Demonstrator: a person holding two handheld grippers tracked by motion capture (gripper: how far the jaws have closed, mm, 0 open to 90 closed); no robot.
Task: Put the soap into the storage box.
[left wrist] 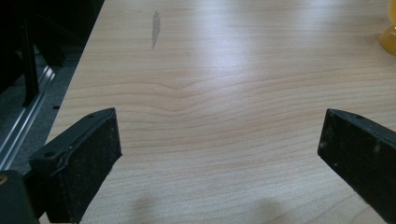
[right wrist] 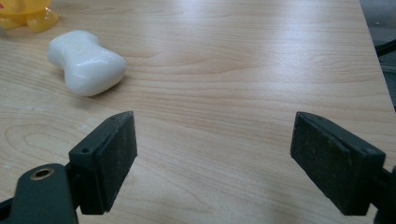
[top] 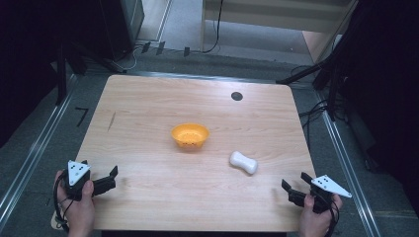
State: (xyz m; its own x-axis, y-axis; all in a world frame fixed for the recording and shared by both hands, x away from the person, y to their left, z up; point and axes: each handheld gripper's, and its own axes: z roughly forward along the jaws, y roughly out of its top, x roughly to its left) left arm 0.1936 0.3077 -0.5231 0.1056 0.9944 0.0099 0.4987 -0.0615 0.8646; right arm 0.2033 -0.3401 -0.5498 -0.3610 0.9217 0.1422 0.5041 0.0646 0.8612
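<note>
An orange bowl stands upright near the middle of the wooden table. A white bone-shaped object lies to its right and nearer to me; in the right gripper view the white object is ahead and to the left, with the bowl's edge beyond it. My left gripper rests at the table's near left corner, jaws wide apart, nothing between them. Over the near right corner, my right gripper is open and apart from the white object. The left gripper view catches the bowl's edge at far right.
A small dark round hole marks the table's far right. A dark streak lies on the left side. Metal rails and cables run along the floor beside the table. Dark stands flank both sides.
</note>
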